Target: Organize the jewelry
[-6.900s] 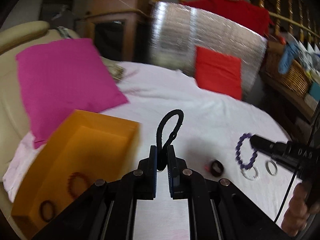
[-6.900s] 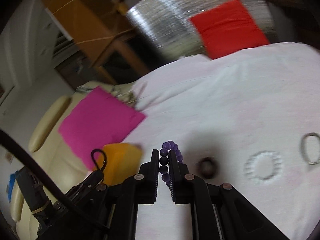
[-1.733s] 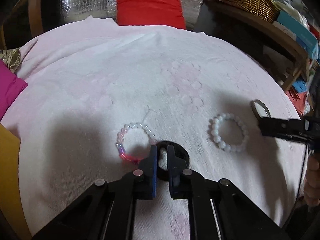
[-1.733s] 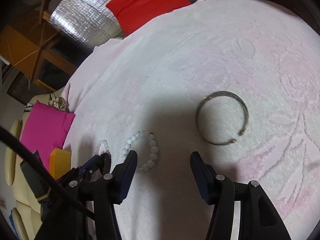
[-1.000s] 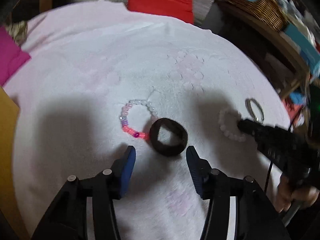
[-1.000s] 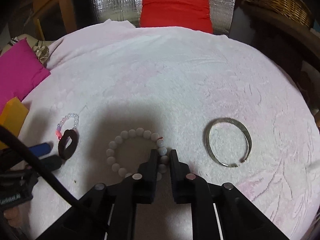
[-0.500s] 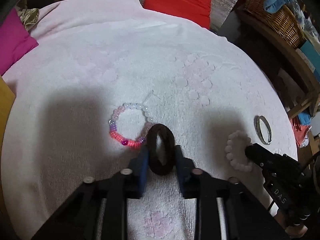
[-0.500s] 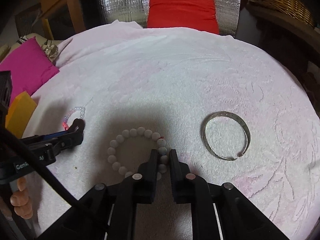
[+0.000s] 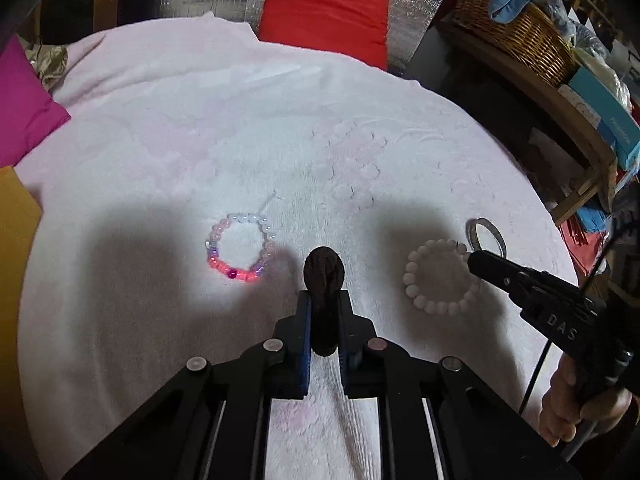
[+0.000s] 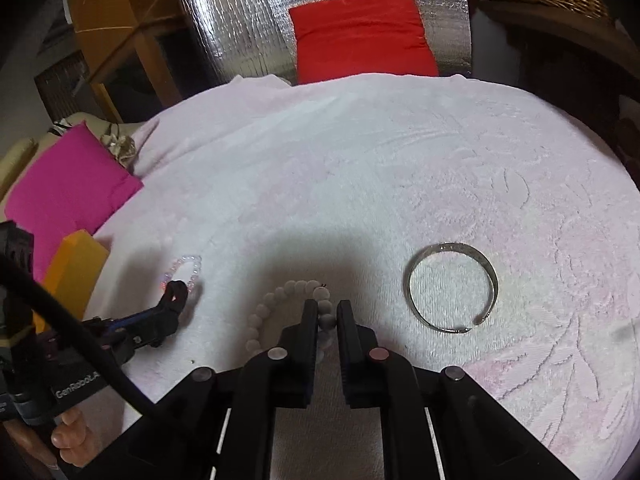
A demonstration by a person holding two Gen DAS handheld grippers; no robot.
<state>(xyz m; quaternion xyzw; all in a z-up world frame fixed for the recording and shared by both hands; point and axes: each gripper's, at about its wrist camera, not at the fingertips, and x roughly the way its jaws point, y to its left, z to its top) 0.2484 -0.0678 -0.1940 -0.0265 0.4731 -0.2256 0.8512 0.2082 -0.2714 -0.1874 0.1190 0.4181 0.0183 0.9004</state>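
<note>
Pale pink embossed cloth (image 9: 360, 128), red cushion (image 9: 324, 12), silver bangle (image 10: 452, 286).

A pale pink embossed blanket (image 9: 280, 128) covers the surface. On it lie 3 pieces: a pink-and-clear beaded bracelet (image 9: 239, 247) at left, a white beaded bracelet (image 9: 440, 278) to its right, and a silver open bangle (image 10: 454, 287) farthest right.

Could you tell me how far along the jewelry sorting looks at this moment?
Midway, apparently. The left claw is closing on the dark ring; the right claw is shut on the white bead bracelet. The pink bead bracelet and silver bangle remain on the cloth.
</note>
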